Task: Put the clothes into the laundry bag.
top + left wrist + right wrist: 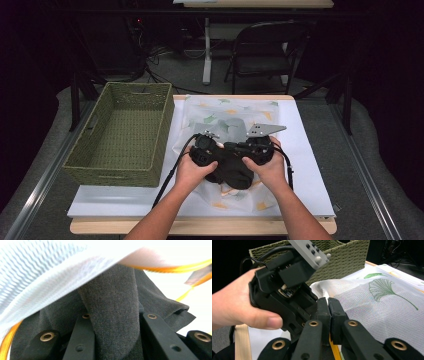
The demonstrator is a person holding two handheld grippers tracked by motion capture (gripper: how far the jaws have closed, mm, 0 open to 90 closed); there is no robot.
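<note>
- Dark grey cloth (pixel 235 167) sits bunched at the table's (pixel 200 225) near middle, on top of a white mesh bag with ginkgo-leaf print (pixel 225 112); I've got it between both hands.
- Table, biggest thing: wood top covered by a white sheet (pixel 310 165).
- Green woven basket (pixel 125 132) stands on the left, just beside the mesh bag, nothing in it that I can see.
- Mesh bag has an orange edge (pixel 175 268), looks like a zipper; its white mesh hangs over the cloth in my left gripper view.
- My left gripper (pixel 202 150): jaws partly apart, a fold of the cloth (pixel 112 315) pinched between them, seems held.
- My right gripper (pixel 328 312): jaws fully together, nipping the bag's edge by the orange strip, a thin bite.
- Risks, my guess: the thin right-hand bite slips off the mesh if I tug, and the opening drops closed.
- The left hold is on a single fold, so the rest of the cloth could sag out or snag on the zipper while going in.
- Grippers are very close together and could knock each other.
</note>
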